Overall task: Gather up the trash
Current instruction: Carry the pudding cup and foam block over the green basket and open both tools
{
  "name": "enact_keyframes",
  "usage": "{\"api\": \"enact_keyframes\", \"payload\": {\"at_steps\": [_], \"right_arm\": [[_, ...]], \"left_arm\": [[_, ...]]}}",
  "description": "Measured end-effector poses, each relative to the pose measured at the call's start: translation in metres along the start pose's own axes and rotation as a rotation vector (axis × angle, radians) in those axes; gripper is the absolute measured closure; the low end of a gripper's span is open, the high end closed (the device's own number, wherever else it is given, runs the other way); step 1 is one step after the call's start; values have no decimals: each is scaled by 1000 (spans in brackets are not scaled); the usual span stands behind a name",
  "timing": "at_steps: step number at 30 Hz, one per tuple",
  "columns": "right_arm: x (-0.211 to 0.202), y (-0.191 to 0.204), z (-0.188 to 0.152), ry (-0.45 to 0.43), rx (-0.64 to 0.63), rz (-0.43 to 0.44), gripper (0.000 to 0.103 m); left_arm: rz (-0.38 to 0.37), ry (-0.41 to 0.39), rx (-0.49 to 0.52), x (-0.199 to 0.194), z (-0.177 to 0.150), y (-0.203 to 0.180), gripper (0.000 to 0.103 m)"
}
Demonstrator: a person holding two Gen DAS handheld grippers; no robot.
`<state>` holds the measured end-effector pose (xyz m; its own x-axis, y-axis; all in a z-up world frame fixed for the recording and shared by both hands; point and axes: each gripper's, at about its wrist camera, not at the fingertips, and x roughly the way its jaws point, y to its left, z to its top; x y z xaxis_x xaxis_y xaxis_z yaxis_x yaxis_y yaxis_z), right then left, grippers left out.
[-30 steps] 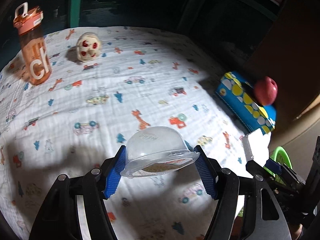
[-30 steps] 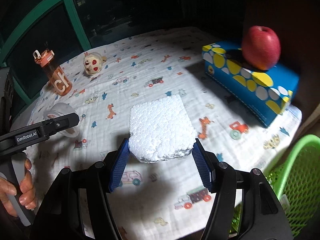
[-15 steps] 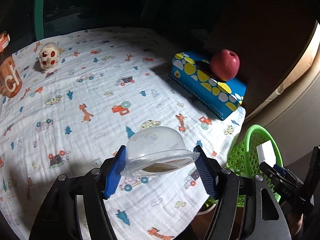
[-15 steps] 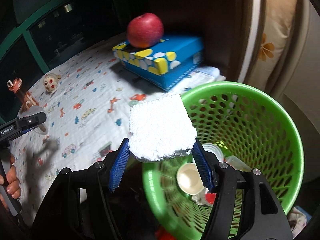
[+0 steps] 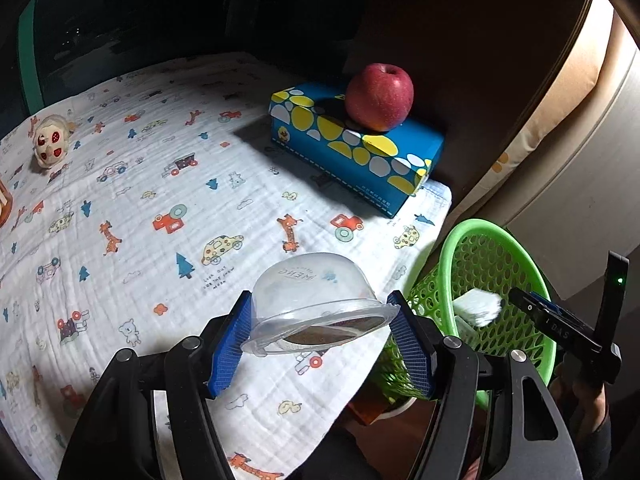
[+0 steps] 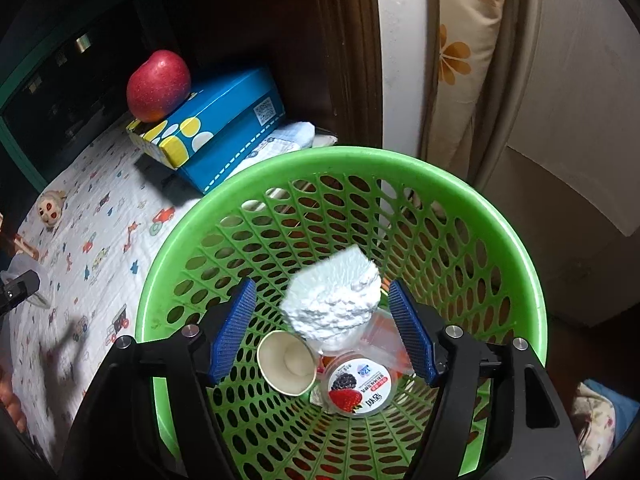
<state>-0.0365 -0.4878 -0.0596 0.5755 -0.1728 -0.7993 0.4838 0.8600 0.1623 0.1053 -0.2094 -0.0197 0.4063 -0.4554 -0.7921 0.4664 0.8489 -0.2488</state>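
My left gripper (image 5: 322,344) is shut on a clear plastic cup (image 5: 316,300), held upside-down over the patterned cloth near the table's right edge. The green mesh basket (image 5: 516,248) stands just right of it, below table level. In the right wrist view my right gripper (image 6: 324,336) hangs over the same basket (image 6: 520,264) with its jaws opening. A white foam block (image 6: 336,300) sits loose between the pads, touching neither, tilted above the trash inside. A paper cup (image 6: 286,362) and a berry-labelled lid (image 6: 358,388) lie on the basket's bottom.
A blue tissue box (image 5: 360,152) with a red apple (image 5: 379,96) on top sits at the table's far right. A small skull-faced toy (image 5: 50,146) lies far left on the cloth. A curtain (image 6: 460,60) and a wall stand behind the basket.
Both grippers moved right, from over the table toward the basket. The right gripper, shut on the foam before, has spread its pads and the foam has tipped free over the basket.
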Motion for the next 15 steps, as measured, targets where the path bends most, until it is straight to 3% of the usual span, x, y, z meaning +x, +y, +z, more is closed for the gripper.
{"api": "enact_keyframes", "payload": {"at_steps": [15], "right_arm": [[-62,-25,-13,-124,44,-1,28]], "left_arm": [[-104,72,163,32,-7,-97,38]]}}
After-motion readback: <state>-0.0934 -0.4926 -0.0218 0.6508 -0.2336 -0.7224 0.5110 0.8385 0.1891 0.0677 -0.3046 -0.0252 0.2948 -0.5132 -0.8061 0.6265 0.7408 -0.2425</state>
